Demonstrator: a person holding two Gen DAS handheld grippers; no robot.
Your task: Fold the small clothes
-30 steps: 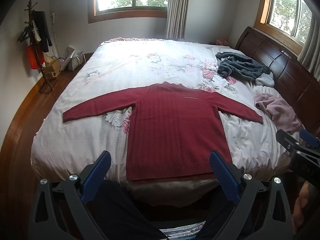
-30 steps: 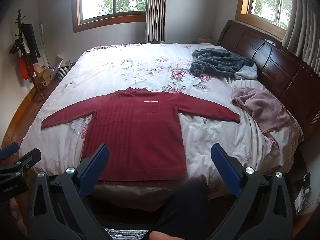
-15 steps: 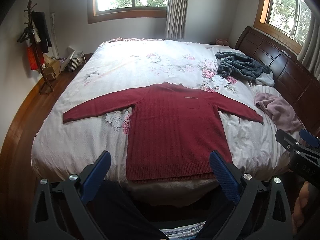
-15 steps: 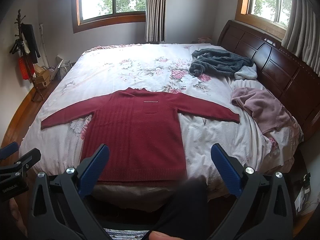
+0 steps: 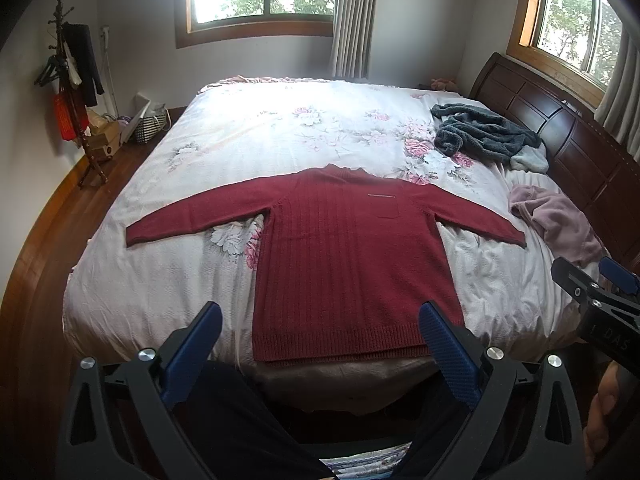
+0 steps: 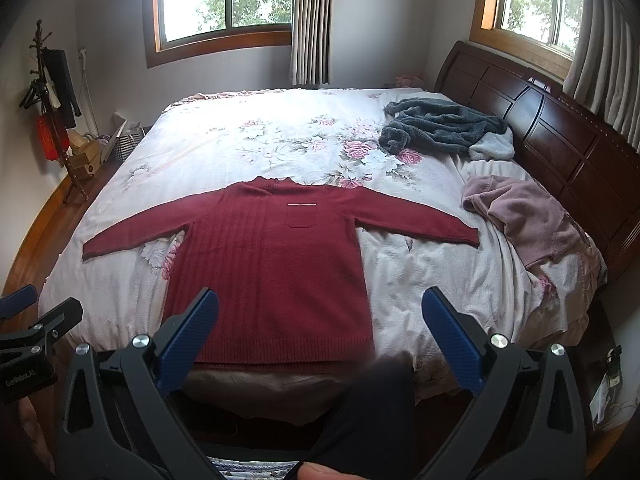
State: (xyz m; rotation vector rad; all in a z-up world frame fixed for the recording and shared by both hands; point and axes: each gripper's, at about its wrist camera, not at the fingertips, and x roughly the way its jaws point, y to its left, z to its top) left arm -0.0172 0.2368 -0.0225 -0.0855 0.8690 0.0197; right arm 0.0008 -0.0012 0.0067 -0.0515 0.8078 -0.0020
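Note:
A dark red knit sweater (image 5: 352,256) (image 6: 268,264) lies flat on the floral bed (image 5: 280,132) (image 6: 248,148), sleeves spread wide, hem at the near edge. My left gripper (image 5: 320,316) hangs open in the air before the hem, empty. My right gripper (image 6: 320,304) is open too, held back from the bed at the same height. Each gripper shows at the edge of the other's view, beside it. The person's dark trouser legs fill the space below both.
A grey fleece garment (image 5: 480,136) (image 6: 444,124) and a pink one (image 5: 556,220) (image 6: 524,216) lie by the dark wooden headboard (image 6: 560,120) on the right. A coat stand (image 5: 68,80) and boxes occupy the left floor corner.

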